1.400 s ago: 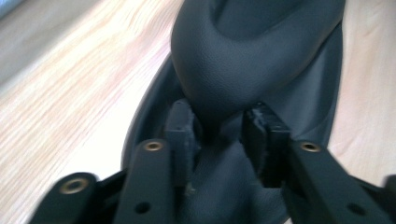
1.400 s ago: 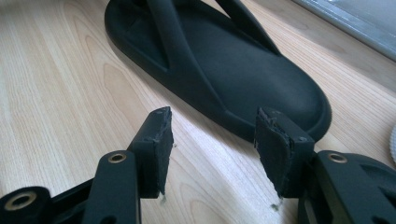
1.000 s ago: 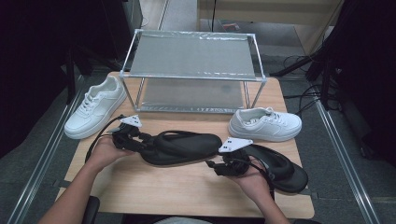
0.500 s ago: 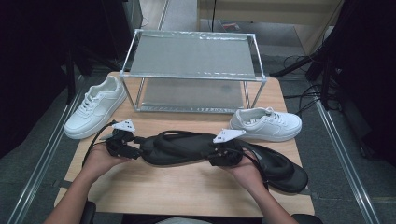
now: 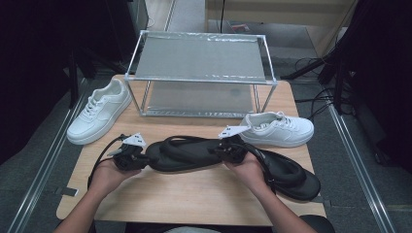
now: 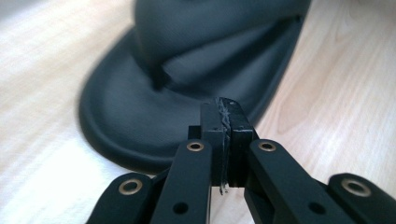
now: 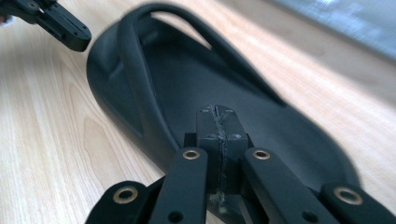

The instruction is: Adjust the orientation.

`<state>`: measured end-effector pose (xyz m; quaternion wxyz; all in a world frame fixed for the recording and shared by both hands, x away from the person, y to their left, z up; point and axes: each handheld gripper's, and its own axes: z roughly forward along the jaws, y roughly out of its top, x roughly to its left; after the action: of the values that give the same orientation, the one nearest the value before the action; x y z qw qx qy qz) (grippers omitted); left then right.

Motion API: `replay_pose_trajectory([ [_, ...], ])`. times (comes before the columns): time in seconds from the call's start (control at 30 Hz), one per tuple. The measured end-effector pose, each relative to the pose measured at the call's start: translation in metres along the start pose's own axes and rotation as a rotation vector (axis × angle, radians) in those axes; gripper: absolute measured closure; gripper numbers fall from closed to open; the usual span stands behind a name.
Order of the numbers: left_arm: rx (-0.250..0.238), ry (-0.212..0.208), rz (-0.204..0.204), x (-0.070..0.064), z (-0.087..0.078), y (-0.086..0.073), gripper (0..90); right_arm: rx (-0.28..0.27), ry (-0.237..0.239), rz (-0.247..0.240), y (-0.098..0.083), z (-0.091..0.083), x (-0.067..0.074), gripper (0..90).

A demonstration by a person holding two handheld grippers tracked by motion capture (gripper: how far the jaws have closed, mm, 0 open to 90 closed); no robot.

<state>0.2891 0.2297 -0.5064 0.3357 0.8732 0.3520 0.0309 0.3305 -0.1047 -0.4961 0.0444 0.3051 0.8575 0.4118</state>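
A black sandal (image 5: 187,153) lies across the middle of the wooden table (image 5: 194,199). My left gripper (image 5: 145,160) is at its left end and has just been closing. Its pads (image 6: 223,116) now meet with nothing between them, and the sandal's rounded end (image 6: 140,121) lies just beyond them. My right gripper (image 5: 222,150) is at the sandal's right end and has also just been closing. Its jaws (image 7: 218,123) stand shut and empty over the footbed (image 7: 196,84). The left gripper (image 7: 60,23) shows at the far end of the right gripper view.
A second black sandal (image 5: 291,172) lies at the right under my right wrist. White sneakers sit at the left (image 5: 99,116) and right (image 5: 279,130). A two-tier metal rack (image 5: 201,73) stands at the back. Gripper cables trail over the table.
My right hand has moved left and away from the second sandal to the middle sandal's right end. My left hand has shifted slightly left. The middle sandal has stayed in place.
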Motion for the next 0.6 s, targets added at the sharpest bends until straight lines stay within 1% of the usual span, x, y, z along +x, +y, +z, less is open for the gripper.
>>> replay_pose_trajectory([
  [0.07, 0.015, -0.001, 0.019, 0.001, 0.003, -0.002, 89.7, 0.033, -0.003, -0.007, -0.002, 0.008, 0.001, 90.0],
  [0.1, 0.012, 0.002, 0.035, 0.002, 0.005, -0.004, 87.4, 0.043, -0.004, -0.004, -0.003, 0.01, 0.002, 90.0],
  [0.13, -0.003, -0.008, 0.045, 0.004, 0.005, -0.005, 86.2, 0.051, -0.003, -0.013, -0.004, 0.013, 0.002, 90.0],
  [0.17, -0.011, -0.004, 0.046, 0.006, 0.005, -0.006, 86.1, 0.057, -0.001, -0.015, -0.004, 0.015, 0.003, 90.0],
  [0.23, -0.014, -0.009, 0.021, 0.01, 0.006, -0.007, 86.1, 0.063, -0.004, -0.034, -0.004, 0.017, 0.006, 90.0],
  [0.27, -0.012, -0.004, 0.024, 0.012, 0.006, -0.007, 86.2, 0.069, -0.015, -0.048, -0.003, 0.017, 0.008, 90.0],
  [0.3, -0.011, -0.003, 0.025, 0.012, 0.007, -0.007, 86.3, 0.069, -0.019, -0.051, -0.003, 0.017, 0.009, 90.0],
  [0.33, -0.011, 0.002, 0.029, 0.012, 0.007, -0.007, 86.4, 0.07, -0.019, -0.053, -0.003, 0.017, 0.009, 90.0],
  [0.4, -0.007, 0.002, 0.023, 0.012, 0.008, -0.006, 86.5, 0.071, -0.017, -0.051, -0.004, 0.017, 0.01, 90.0],
  [0.53, 0.004, 0.014, 0.034, 0.012, 0.009, -0.004, 86.5, 0.075, -0.016, -0.051, -0.004, 0.017, 0.012, 90.0],
  [0.6, 0.006, 0.013, 0.03, 0.013, 0.009, -0.004, 86.8, 0.073, -0.018, -0.061, -0.005, 0.017, 0.014, 90.0],
])
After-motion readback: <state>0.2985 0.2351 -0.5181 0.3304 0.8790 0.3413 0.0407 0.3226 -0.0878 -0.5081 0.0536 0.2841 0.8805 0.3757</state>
